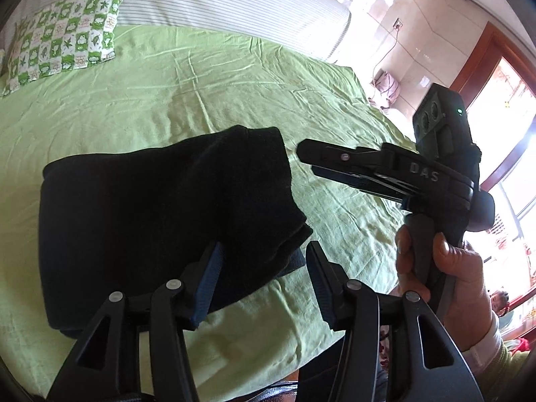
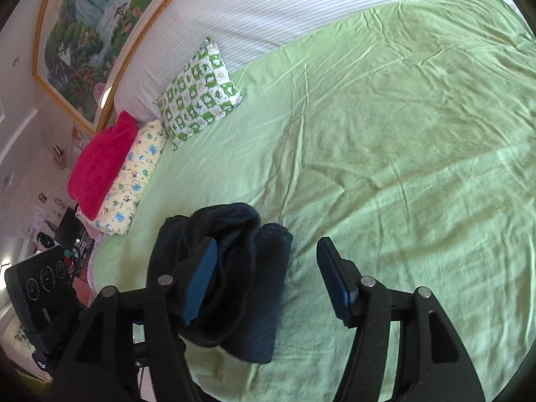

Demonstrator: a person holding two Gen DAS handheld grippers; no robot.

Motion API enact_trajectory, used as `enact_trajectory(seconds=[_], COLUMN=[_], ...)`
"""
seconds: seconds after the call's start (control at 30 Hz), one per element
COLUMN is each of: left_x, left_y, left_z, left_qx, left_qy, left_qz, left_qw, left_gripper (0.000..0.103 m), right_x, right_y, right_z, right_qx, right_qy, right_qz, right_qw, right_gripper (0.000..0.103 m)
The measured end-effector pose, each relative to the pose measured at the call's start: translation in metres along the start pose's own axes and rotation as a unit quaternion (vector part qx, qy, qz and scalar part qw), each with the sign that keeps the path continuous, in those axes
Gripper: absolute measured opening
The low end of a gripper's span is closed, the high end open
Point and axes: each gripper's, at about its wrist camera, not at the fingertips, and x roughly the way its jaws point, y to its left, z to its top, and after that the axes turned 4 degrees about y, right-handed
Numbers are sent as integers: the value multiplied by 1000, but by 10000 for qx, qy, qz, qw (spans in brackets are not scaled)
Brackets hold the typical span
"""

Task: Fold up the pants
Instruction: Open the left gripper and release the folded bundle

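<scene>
The dark navy pants (image 1: 160,214) lie folded into a thick bundle on the green bed sheet (image 1: 187,93); they also show in the right wrist view (image 2: 241,284). My left gripper (image 1: 263,254) is open and empty, hovering over the bundle's near right corner. My right gripper (image 2: 266,251) is open and empty just to the right of the bundle; its left finger overlaps the cloth in view. From the left wrist view the right gripper (image 1: 310,159) is seen edge-on, held by a hand, with its tip just right of the pants.
A green-and-white patterned pillow (image 1: 63,37) lies at the head of the bed, also in the right wrist view (image 2: 197,93). A yellow pillow (image 2: 134,174) and a red blanket (image 2: 100,160) lie at the left edge. A striped white cover (image 2: 301,6) lies behind.
</scene>
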Motion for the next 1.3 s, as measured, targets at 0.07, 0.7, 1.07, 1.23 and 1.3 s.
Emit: enact_trajectory(seconds=[0.07,0.7,1.07,1.23,1.3], left_x=[-5,-42,-50,-48,-47], left_y=[4,61,91,97,100], left_z=[-1,-1,-5,-6,-7], left_qx=[-63,-648,-949,-986,-1008], left_qy=[-32,-441,-507,-481,-465], left_qz=[0,301,472,567,587], left_qw=[10000,9965,9931,9923,9921], left_gripper=[53,55,56,58,58], right_x=[-5,-6,-1,2,3], right_y=[6,58,53,50,49], right_z=[-2,-15,-23,-28,-29], right_qx=[12,-543,-360,-294,-279], right_qy=[-34,63,152,211,233], right_qz=[4,-349,-382,-385,-387], right_qw=[10000,9979,9985,9986,9986], right_gripper=[67,72,72,72,72])
